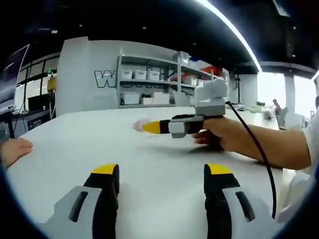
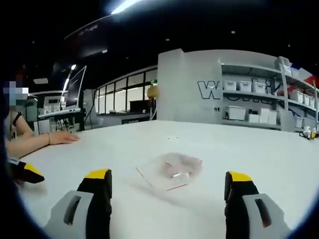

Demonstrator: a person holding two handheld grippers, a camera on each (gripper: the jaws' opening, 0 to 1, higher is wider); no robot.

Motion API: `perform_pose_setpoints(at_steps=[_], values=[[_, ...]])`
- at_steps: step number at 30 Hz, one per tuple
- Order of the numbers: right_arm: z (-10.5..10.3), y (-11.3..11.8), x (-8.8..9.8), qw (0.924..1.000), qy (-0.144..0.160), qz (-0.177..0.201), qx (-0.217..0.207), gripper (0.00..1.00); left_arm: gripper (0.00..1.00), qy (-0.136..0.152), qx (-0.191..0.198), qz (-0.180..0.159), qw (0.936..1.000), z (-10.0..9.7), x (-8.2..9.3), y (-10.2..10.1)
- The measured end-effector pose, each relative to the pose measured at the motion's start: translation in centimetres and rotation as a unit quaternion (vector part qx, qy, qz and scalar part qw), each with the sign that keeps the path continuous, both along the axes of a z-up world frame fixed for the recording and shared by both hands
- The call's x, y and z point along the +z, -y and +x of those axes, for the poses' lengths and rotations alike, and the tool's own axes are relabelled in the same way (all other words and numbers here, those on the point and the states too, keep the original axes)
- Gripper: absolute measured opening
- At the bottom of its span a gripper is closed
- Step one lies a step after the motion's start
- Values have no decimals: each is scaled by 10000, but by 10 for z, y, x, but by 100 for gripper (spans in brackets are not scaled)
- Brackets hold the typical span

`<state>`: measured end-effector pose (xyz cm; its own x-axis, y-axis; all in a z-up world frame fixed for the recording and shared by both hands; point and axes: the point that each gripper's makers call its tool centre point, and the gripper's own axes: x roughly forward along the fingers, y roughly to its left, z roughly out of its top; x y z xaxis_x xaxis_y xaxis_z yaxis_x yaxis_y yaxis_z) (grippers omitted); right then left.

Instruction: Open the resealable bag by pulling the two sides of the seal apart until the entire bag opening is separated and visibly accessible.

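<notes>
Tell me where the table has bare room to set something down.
Bare white table runs beyond the resealable bag toward the shelves, and right of it. In the left gripper view, bare table lies between the left gripper and right gripper. A person's hand crowds one edge.

Your left gripper (image 1: 161, 180): two black fingers, yellow caps at the tips, grey moulded shells with a dark slot behind each. Your right gripper (image 2: 168, 185) matches it: black fingers, yellow tips, grey slotted shells. From the left gripper view, the right gripper (image 1: 148, 127) has a black and grey body behind its yellow tip. A black cable (image 1: 259, 149) runs back from it along your forearm. Your sleeve (image 1: 313, 134) is white, short.
</notes>
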<state>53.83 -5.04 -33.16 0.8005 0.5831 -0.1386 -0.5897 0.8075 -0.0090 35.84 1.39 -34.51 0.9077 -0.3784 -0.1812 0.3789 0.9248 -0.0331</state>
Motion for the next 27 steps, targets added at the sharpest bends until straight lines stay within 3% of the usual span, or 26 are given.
perform_pose_setpoints(at_steps=[27], values=[[-2, 2, 3, 10000, -36, 38, 38, 91, 70, 7, 48, -20, 10000, 0, 0, -2]])
